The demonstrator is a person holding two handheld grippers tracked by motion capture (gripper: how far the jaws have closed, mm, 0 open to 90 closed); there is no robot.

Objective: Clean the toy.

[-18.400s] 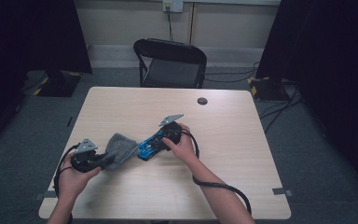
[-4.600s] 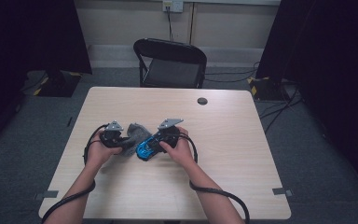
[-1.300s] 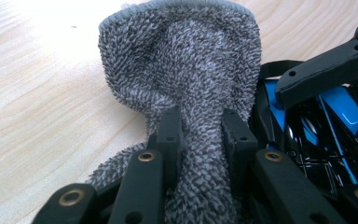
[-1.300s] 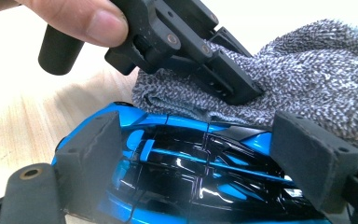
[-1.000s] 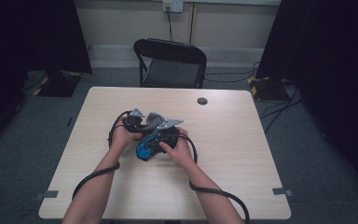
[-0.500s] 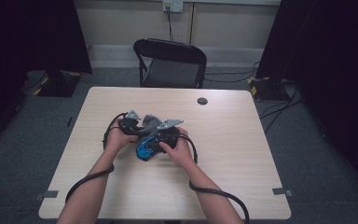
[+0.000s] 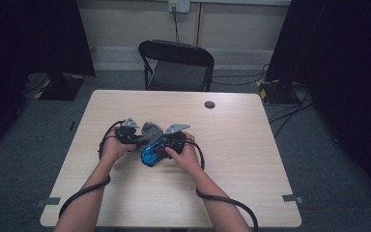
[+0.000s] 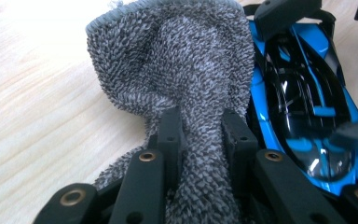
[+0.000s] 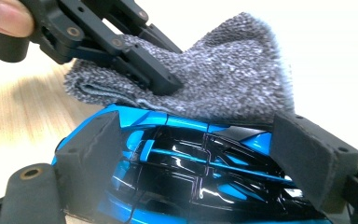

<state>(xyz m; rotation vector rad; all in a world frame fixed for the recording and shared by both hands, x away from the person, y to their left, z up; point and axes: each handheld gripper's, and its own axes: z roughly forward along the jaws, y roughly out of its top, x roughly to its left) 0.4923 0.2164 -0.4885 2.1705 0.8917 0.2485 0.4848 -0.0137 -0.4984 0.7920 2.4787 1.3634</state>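
Observation:
A blue and black toy car (image 7: 149,153) lies on the wooden table (image 7: 251,159), left of centre. My right gripper (image 9: 200,154) is shut on the car (image 9: 191,182), one pad on each side of its body. My left gripper (image 8: 200,128) is shut on a bunched grey terry cloth (image 8: 186,70). The cloth (image 9: 228,79) rests against the top edge of the car (image 8: 303,107). In the high view the left gripper (image 7: 128,135) sits just left of the right gripper (image 7: 171,141), with the cloth (image 7: 150,128) between them.
A small black round disc (image 7: 209,104) lies near the table's far edge. A black folding chair (image 7: 176,67) stands behind the table. Cables trail from both grippers off the near edge, and bare tabletop lies to the right.
My left gripper has drawn the cloth leftward and a little nearer across the car. The right gripper and the car have stayed put.

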